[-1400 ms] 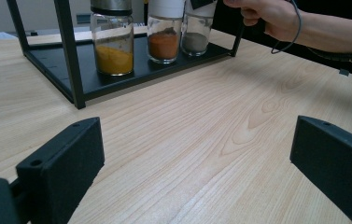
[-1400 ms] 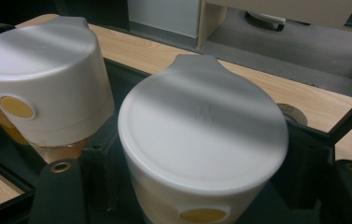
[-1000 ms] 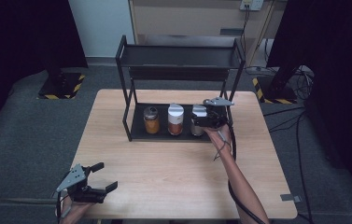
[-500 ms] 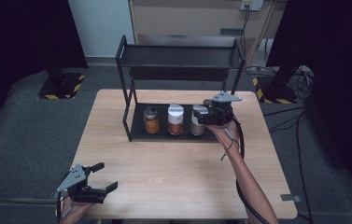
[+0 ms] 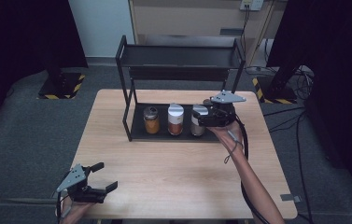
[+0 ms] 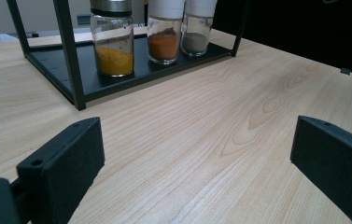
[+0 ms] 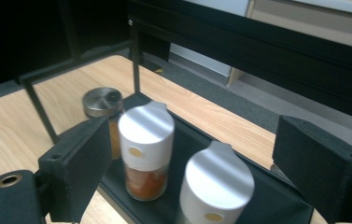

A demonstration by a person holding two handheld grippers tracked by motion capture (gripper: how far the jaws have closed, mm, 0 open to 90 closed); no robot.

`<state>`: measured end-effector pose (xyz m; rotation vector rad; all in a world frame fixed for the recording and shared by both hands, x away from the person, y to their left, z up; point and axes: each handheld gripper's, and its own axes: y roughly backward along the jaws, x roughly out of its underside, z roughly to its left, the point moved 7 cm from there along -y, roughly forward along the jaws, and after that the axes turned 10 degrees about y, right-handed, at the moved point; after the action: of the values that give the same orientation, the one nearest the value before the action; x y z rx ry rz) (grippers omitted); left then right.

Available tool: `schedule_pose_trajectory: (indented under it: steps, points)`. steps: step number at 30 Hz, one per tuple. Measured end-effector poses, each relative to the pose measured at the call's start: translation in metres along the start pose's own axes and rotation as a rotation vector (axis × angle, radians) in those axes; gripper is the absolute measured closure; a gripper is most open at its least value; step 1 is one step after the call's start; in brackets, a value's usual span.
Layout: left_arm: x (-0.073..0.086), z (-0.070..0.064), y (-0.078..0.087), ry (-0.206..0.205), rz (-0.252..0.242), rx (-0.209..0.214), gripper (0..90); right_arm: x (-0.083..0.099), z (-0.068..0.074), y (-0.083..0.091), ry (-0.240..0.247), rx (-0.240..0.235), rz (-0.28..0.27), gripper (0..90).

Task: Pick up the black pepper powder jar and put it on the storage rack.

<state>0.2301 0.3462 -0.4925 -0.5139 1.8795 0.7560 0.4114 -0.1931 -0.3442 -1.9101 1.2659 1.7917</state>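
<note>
While the right gripper (image 5: 205,117) hangs at the right end of the black rack (image 5: 181,70), the high view lists three jars on the rack's bottom tray, which sits toward the table's (image 5: 178,177) far edge. From the tray's left end: a steel-capped jar (image 5: 151,120), a middle jar (image 5: 175,119) with a white cap, and the grey-spice jar (image 5: 198,120) nearest the right post. The right gripper's jaws are spread beside this last jar and grip nothing. The left gripper (image 5: 100,177) rests at the table's near left corner, jaws also spread and empty.

Left gripper view: the steel-capped jar (image 6: 112,37), middle jar (image 6: 165,30) and grey-spice jar (image 6: 198,27) all stand upright, long axis vertical, caps up, in a row along the tray.

Right gripper view: the grey-spice jar (image 7: 215,184) sits lowest between the wide-open jaws, its white flip cap facing the camera; the middle jar (image 7: 145,147) is just beside it, so clearance on that side is tight.

Handling, as judged: clear, probably glass body, rigid, smooth, breakable, light to moderate in weight. Best hold is across the round body just under the cap, jaws horizontal.
</note>
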Motion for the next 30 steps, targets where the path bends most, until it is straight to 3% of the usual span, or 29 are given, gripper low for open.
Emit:
schedule_pose_trajectory:
  steps: [10, 19, 30]
  points:
    - [0.0, 0.001, 0.0, 0.005, -0.003, -0.003, 2.0, -0.002, 0.013, 0.021, 0.031, -0.044, -0.038, 11.9]
    - [0.0, 0.001, -0.001, 0.009, 0.002, -0.012, 1.8, 0.011, 0.018, 0.038, 0.024, -0.063, -0.064, 11.8]
    - [0.0, 0.001, -0.004, 0.002, 0.012, -0.005, 1.9, 0.026, 0.017, 0.046, 0.011, -0.081, -0.07, 11.4]
